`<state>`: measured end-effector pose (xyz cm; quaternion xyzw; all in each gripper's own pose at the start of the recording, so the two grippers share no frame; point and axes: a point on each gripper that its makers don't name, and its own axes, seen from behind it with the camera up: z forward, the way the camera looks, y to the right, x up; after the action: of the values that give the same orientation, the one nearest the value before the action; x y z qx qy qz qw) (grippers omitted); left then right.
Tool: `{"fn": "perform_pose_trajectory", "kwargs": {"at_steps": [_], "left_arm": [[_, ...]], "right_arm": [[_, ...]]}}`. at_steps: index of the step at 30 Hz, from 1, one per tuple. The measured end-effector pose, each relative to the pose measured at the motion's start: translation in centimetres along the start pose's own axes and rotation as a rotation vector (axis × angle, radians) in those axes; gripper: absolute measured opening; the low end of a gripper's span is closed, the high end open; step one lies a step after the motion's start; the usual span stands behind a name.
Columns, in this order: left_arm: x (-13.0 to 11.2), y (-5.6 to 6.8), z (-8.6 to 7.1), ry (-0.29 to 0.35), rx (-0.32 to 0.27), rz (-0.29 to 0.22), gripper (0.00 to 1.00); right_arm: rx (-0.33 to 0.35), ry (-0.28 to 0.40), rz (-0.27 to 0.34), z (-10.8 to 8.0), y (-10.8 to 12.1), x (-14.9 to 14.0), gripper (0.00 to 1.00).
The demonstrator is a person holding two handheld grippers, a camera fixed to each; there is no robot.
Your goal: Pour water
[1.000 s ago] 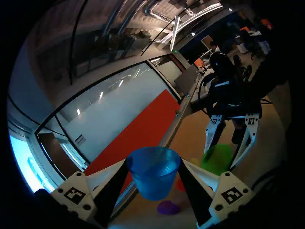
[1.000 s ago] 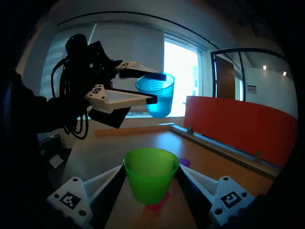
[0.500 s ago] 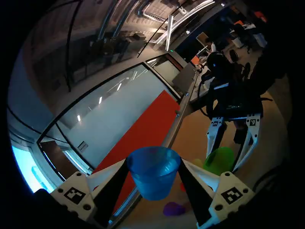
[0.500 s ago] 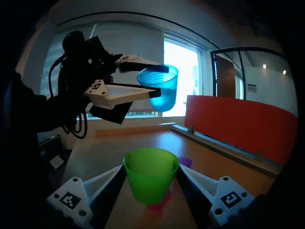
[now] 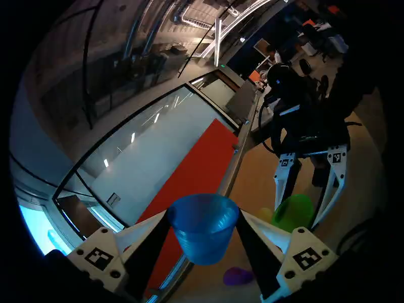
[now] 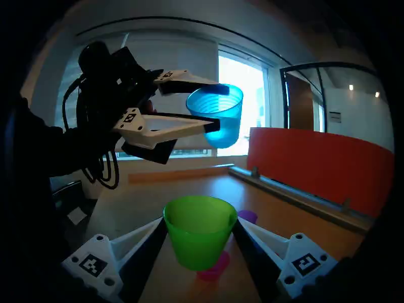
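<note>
The left gripper (image 5: 203,228) sits low in the centre of the left gripper view, both fingers pressing a blue cup (image 5: 203,245); in the right gripper view it hangs upper left, fingers pointing right. The right gripper (image 6: 200,228) clamps a green cup (image 6: 199,245) at lower centre

A brown wooden worktop (image 6: 126,207) stretches towards the far window, with a metal rail (image 6: 303,201) along its right edge. A small purple piece (image 6: 248,216) lies on it near the middle, and a pink piece (image 6: 216,270) lies nearer. Both are partly hidden.
</note>
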<state>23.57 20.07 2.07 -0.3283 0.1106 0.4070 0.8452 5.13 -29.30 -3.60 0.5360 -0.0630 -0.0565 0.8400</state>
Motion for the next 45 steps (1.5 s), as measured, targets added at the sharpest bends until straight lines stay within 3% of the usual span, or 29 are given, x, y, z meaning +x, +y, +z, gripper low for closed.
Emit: {"fn": "perform_pose_trajectory", "kwargs": {"at_steps": [18, 45], "left_arm": [[0.3, 0.2, 0.4, 0.002, 0.006, 0.075, 0.87], [1.2, 1.1, 0.8, 0.004, -0.006, 0.141, 0.87]], "right_arm": [[0.006, 0.004, 0.003, 0.1, -0.3, 0.2, 0.92], [-0.003, 0.023, 0.020, 0.2, 0.2, 0.2, 0.91]]}}
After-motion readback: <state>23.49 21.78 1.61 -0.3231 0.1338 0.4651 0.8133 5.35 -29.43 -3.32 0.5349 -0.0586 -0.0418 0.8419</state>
